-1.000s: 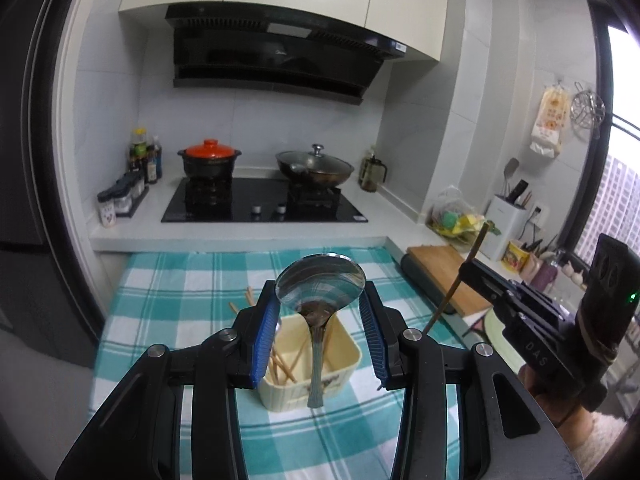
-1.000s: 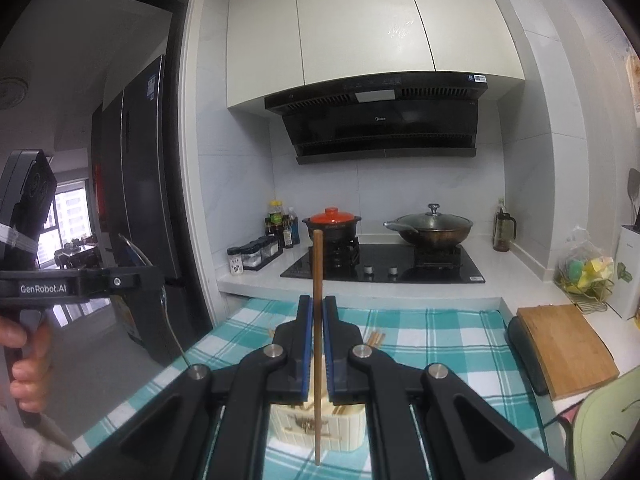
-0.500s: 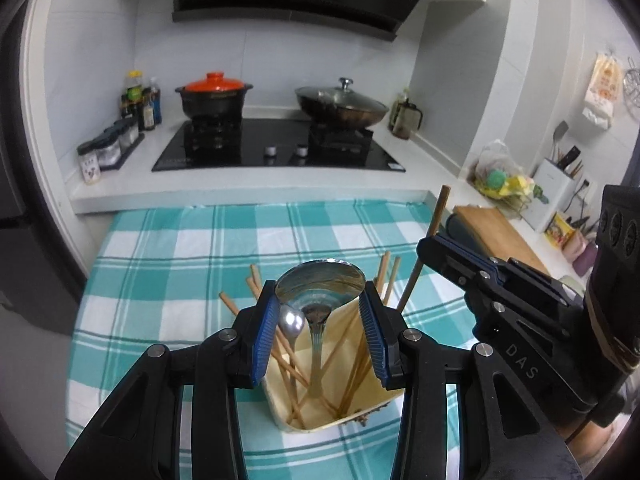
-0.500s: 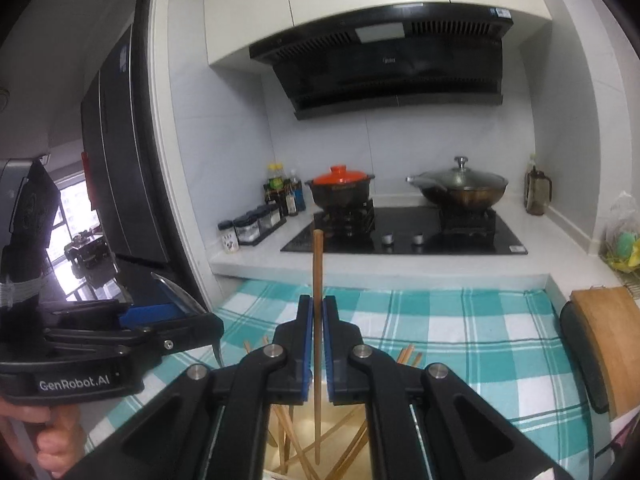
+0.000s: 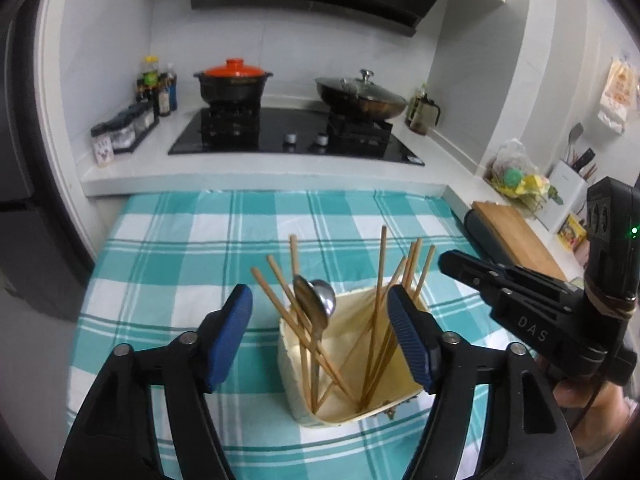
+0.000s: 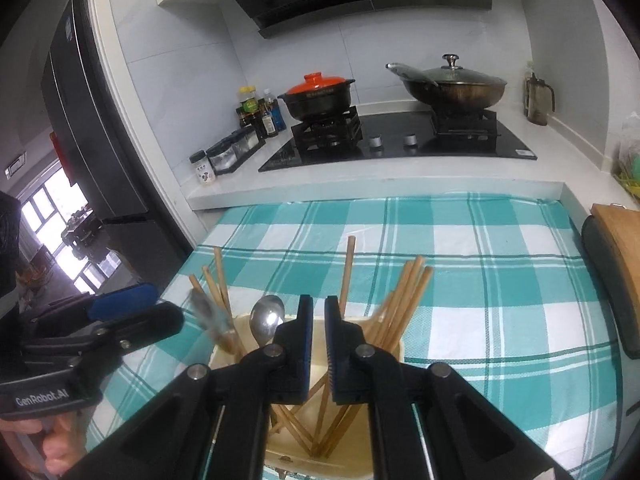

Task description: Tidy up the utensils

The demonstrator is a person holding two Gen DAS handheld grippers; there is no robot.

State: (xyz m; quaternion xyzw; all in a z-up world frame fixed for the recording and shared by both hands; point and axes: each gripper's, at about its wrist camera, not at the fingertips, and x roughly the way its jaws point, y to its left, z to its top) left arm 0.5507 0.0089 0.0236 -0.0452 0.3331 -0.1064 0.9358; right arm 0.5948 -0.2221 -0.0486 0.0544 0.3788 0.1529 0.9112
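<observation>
Two grippers hang over one cream utensil holder [image 5: 304, 404] on the checked cloth of the counter [image 5: 180, 240]. On the left gripper [image 5: 319, 292] the fingers stand wide apart and have just been opening. The holder's near wall and a metal spoon [image 5: 325, 300] lie between them, touched by neither pad. The spoon stands bowl up inside the holder, just beyond the fingertips, leaning on wooden chopsticks [image 5: 376, 320] that fan out to both sides of it. On the right gripper [image 6: 318, 304] the fingers are all but closed, with only a thin slit between the blue pads and nothing pinched there. They point down into the same holder, where one chopstick rises just past the right fingertip and a cluster leans further to the right. Well beyond both pairs of fingers the cloth ends at a white ledge. Farther still are a black stove [image 5: 296, 136], a dark pot with an orange lid [image 5: 234, 84] and a lidded wok [image 5: 360, 94].
</observation>
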